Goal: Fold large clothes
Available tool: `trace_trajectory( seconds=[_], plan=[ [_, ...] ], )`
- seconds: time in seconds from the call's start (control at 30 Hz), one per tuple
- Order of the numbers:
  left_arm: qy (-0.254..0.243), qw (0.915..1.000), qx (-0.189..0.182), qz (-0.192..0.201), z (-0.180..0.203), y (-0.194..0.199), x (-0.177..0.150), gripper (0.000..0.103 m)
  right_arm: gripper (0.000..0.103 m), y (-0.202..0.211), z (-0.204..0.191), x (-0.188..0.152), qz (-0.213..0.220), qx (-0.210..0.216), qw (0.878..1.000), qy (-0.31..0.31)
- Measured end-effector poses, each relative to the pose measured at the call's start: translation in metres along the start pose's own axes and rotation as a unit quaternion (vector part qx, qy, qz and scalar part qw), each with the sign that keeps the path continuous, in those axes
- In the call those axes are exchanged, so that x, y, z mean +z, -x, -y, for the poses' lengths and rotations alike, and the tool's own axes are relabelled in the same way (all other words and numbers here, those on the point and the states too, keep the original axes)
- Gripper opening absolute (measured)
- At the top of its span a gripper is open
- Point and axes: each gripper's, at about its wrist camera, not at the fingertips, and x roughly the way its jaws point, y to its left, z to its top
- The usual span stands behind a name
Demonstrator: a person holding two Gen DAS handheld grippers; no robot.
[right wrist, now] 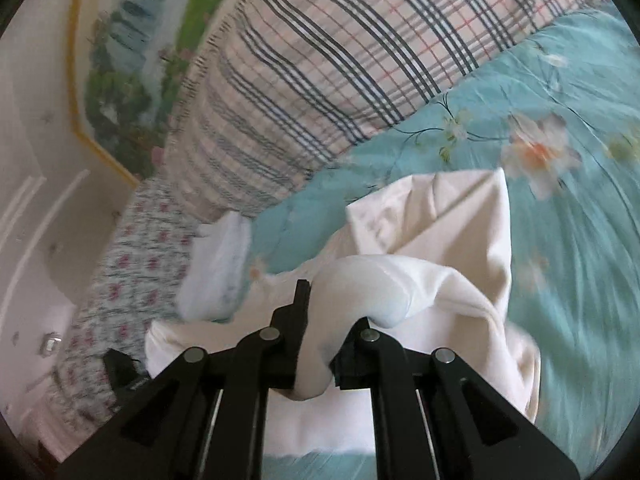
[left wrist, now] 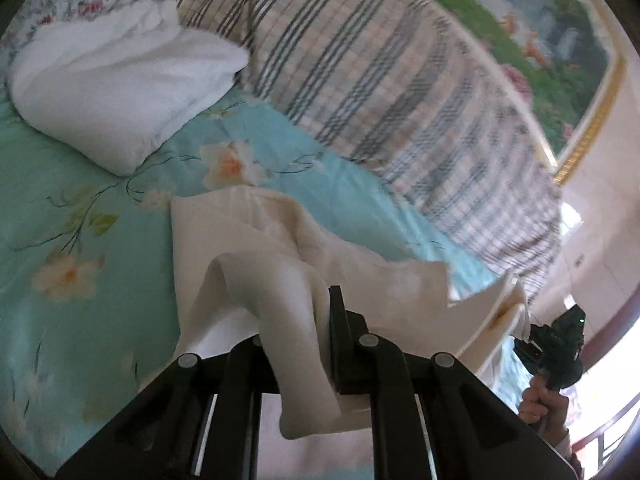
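A cream-white garment (left wrist: 280,240) hangs between my two grippers above a turquoise floral bed sheet (left wrist: 60,200). My left gripper (left wrist: 304,320) is shut on a bunched edge of it, and cloth drapes over the jaws. The right gripper shows at the far right of the left wrist view (left wrist: 556,352), held in a hand. In the right wrist view my right gripper (right wrist: 320,320) is shut on another bunched edge of the garment (right wrist: 440,232), whose far part lies on the sheet (right wrist: 580,280). The left gripper's tip peeks in at lower left.
A folded white cloth (left wrist: 120,80) lies on the bed at the upper left; it also shows in the right wrist view (right wrist: 216,272). A plaid quilt (left wrist: 380,80) is heaped behind, a floral pillow (right wrist: 132,260) beside it. A landscape mural (left wrist: 540,40) covers the wall.
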Motion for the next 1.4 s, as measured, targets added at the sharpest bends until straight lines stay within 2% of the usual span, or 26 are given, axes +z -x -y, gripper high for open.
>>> trace_trajectory(
  seconds=[0.13, 0.23, 0.33, 0.43, 0.5, 0.57, 0.67, 0.73, 0.8, 0.9, 0.97, 1.07, 1.17, 1.27, 1.33, 1.4],
  plan=[
    [0.018, 0.9990, 0.030, -0.030, -0.023, -0.053, 0.014, 0.010, 0.010, -0.053, 0.024, 0.018, -0.035, -0.068, 0.997, -0.002],
    [0.035, 0.9971, 0.043, -0.053, -0.043, -0.083, 0.017, 0.011, 0.010, -0.080, 0.045, 0.020, -0.058, -0.095, 0.994, -0.017],
    [0.052, 0.9958, 0.036, -0.066, -0.057, -0.100, 0.020, 0.015, 0.010, -0.094, 0.062, 0.017, -0.072, -0.099, 0.992, -0.039],
    [0.061, 0.9950, 0.029, -0.074, -0.060, -0.103, 0.025, 0.015, 0.013, -0.097, 0.073, 0.017, -0.079, -0.086, 0.991, -0.067],
    [0.056, 0.9952, 0.034, -0.073, -0.057, -0.096, 0.030, 0.023, 0.014, -0.093, 0.077, 0.019, -0.083, -0.074, 0.990, -0.091],
    [0.050, 0.9964, 0.041, -0.056, -0.051, -0.080, 0.032, 0.047, 0.017, -0.081, 0.076, 0.020, -0.076, -0.060, 0.990, -0.107],
    [0.040, 0.9979, 0.043, -0.027, -0.036, -0.049, 0.027, 0.061, 0.025, -0.051, 0.066, 0.019, -0.046, -0.043, 0.992, -0.106],
    [0.031, 0.9985, 0.042, -0.014, -0.026, -0.034, 0.018, 0.062, 0.033, -0.037, 0.057, 0.014, -0.031, -0.041, 0.994, -0.097],
    [0.016, 0.9991, 0.028, -0.027, -0.014, -0.029, 0.005, 0.062, 0.039, -0.022, 0.046, 0.002, -0.021, -0.043, 0.996, -0.077],
    [-0.012, 0.9982, 0.003, -0.059, 0.011, -0.035, -0.020, 0.062, 0.052, -0.011, 0.035, -0.008, 0.004, -0.042, 0.997, -0.058],
    [-0.028, 0.9967, -0.007, -0.076, 0.027, -0.043, -0.031, 0.062, 0.055, -0.011, 0.032, -0.007, 0.019, -0.032, 0.998, -0.056],
    [-0.055, 0.9932, -0.025, -0.100, 0.051, -0.058, -0.040, 0.062, 0.055, -0.014, 0.024, 0.000, 0.008, -0.025, 0.999, -0.046],
    [-0.079, 0.9889, -0.039, -0.120, 0.073, -0.078, -0.043, 0.062, 0.055, -0.020, 0.002, -0.004, -0.016, -0.024, 0.999, 0.015],
    [-0.101, 0.9854, -0.035, -0.133, 0.085, -0.099, -0.045, 0.062, 0.055, -0.041, -0.012, -0.016, -0.067, -0.064, 0.993, 0.076],
    [-0.114, 0.9848, 0.004, -0.131, 0.081, -0.111, -0.045, 0.062, 0.045, -0.062, -0.015, -0.025, -0.105, -0.096, 0.984, 0.111],
    [-0.115, 0.9854, 0.030, -0.121, 0.071, -0.121, -0.040, 0.058, 0.042, -0.082, -0.009, -0.029, -0.128, -0.127, 0.975, 0.127]
  ],
)
